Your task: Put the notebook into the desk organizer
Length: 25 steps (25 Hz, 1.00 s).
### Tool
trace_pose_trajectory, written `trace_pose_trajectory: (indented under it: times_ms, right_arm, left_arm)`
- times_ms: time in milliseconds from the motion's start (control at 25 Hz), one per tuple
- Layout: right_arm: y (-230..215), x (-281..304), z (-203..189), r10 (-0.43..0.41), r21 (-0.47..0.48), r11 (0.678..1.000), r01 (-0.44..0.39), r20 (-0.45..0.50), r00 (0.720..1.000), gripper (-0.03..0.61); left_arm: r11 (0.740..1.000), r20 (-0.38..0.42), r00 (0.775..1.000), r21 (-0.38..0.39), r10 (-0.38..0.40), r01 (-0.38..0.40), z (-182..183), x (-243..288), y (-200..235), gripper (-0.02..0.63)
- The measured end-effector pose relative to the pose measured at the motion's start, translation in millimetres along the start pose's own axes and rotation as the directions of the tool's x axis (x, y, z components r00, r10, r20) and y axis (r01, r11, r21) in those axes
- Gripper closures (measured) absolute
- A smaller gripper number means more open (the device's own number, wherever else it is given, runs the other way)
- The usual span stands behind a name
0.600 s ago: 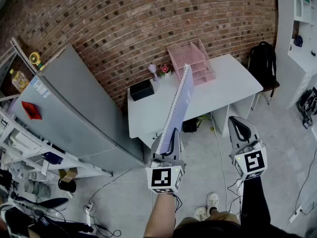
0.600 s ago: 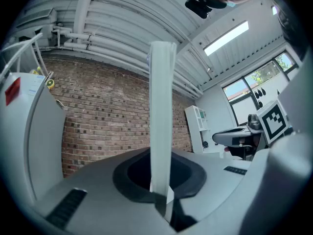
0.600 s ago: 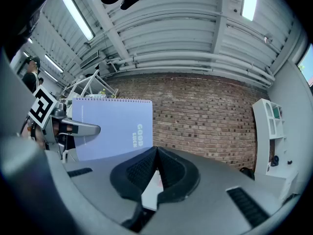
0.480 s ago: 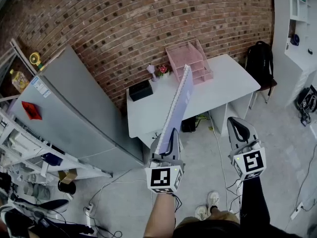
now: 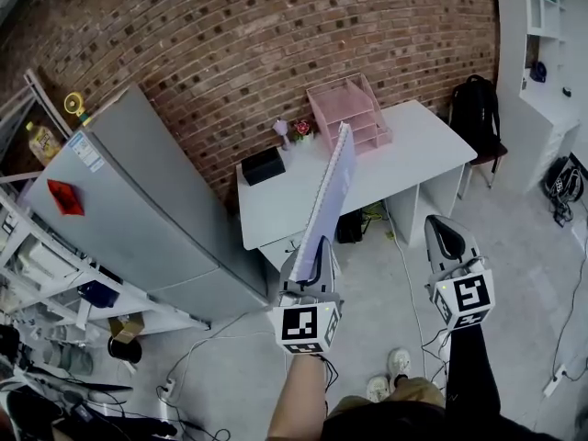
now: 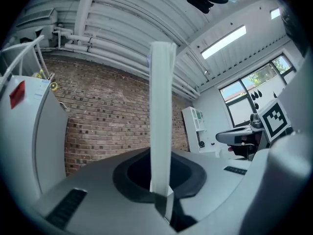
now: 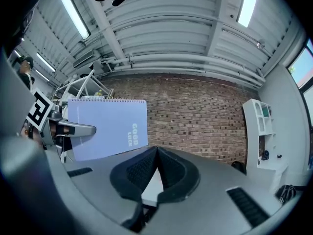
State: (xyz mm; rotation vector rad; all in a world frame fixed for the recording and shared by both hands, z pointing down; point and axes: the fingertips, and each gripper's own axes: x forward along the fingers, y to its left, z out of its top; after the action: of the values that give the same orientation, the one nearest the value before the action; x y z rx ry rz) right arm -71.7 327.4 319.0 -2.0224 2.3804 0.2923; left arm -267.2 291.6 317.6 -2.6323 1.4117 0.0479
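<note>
Notebook (image 5: 333, 189) clamped upright in L tongs (image 5: 311, 249); R tongs (image 5: 444, 231) closed, empty, nearby.

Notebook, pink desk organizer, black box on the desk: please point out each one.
notebook (image 7: 110, 129): right gripper view, middle of its lilac cover.
pink desk organizer (image 5: 356, 116): head view, on its stacked trays.
black box (image 5: 263, 166): head view, on its top face.

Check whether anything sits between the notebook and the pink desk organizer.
Nothing visible does. The left tongs hold the notebook upright in the air short of the white desk; the organizer stands at its back edge, bare desktop before it. The black box sits off to the left.
</note>
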Motion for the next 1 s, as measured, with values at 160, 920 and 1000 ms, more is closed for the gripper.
trace_pose_trajectory:
  times_ms: [160,920,1000]
  right_arm:
    - [3.2,-6.1,-2.3,0.001,0.0,1.0,-0.001,-0.006,1.0,0.557]
    - [-74.8,95.4,-29.3,0.034,-0.008,0.999,-0.034,0.001,0.999,0.557]
    - [-88.2,113.9,-33.0,0.041,-0.011,0.999,-0.041,0.001,0.999,0.557]
  left_arm:
    - [1.0,-0.007,1.0,0.0,-0.004,0.004,-2.2,-2.3,-0.2,0.577]
    - [1.0,-0.041,0.999,0.015,0.012,-0.011,-34.1,114.7,7.4,0.576]
    - [1.0,-0.043,0.999,0.013,0.021,-0.02,-37.9,135.6,10.1,0.577]
